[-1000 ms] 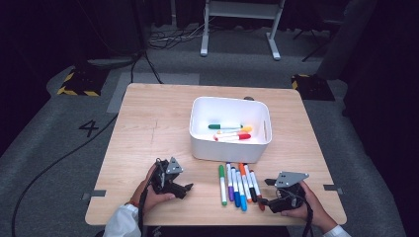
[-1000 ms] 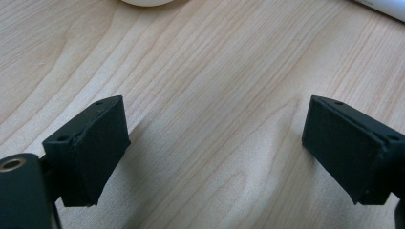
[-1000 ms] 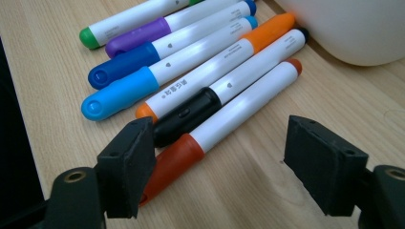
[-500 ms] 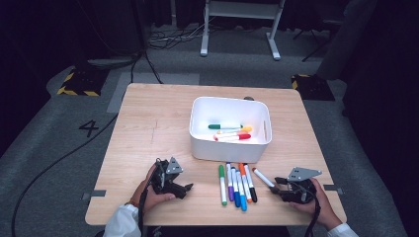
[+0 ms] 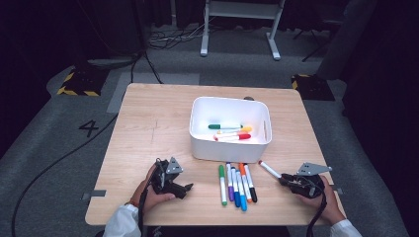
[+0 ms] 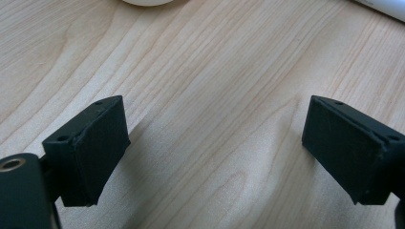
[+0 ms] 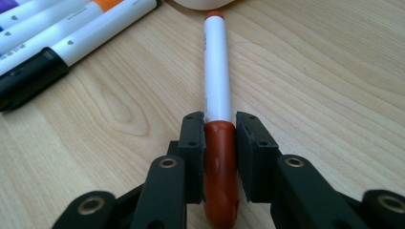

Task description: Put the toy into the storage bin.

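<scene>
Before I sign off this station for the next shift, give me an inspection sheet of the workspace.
Surface: wooden table, bare and dry.
Job's things: white bin holding three markers; five markers in a row in front of it; one red marker in the right gripper.
Clutter: nothing seen.
Grippers: right gripper shut on the red marker's cap, jaws just closed; left gripper open over bare wood.
Cables: one trailing from each gripper; more across the floor.
Surroundings: dark room, a white stand's legs, hazard tape.
</scene>
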`<act>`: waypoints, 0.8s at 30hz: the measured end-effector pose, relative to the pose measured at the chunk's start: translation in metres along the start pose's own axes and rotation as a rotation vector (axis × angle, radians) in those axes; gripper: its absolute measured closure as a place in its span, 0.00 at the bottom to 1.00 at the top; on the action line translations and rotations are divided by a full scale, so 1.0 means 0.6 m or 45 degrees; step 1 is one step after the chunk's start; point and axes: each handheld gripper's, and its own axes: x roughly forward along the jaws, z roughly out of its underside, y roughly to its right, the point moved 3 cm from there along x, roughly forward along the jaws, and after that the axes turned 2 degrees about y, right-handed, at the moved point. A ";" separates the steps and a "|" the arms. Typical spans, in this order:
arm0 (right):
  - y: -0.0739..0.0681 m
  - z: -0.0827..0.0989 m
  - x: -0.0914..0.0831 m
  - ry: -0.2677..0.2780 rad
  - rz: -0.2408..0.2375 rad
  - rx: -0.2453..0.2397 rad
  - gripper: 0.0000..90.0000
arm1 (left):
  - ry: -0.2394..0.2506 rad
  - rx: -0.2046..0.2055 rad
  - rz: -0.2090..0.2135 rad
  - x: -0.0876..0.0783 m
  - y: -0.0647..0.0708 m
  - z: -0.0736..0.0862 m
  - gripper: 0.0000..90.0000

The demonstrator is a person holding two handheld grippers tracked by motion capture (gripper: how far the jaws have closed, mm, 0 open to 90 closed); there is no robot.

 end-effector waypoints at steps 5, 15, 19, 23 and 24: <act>-0.003 -0.008 -0.021 0.061 -0.027 -0.008 0.82 | -0.001 0.000 -0.001 0.000 0.000 0.000 0.10; 0.001 -0.018 -0.062 0.141 0.043 -0.047 0.82 | -0.001 -0.001 -0.001 0.000 0.000 0.000 0.10; 0.007 -0.024 -0.079 0.199 0.046 -0.034 0.82 | -0.001 -0.001 -0.001 0.000 0.000 0.000 0.10; 0.020 -0.031 -0.097 0.269 0.027 0.019 0.82 | -0.001 -0.001 -0.001 0.000 0.000 0.000 0.10; 0.023 -0.034 -0.101 0.277 0.037 0.018 0.82 | -0.001 -0.001 -0.001 0.000 0.000 0.000 0.10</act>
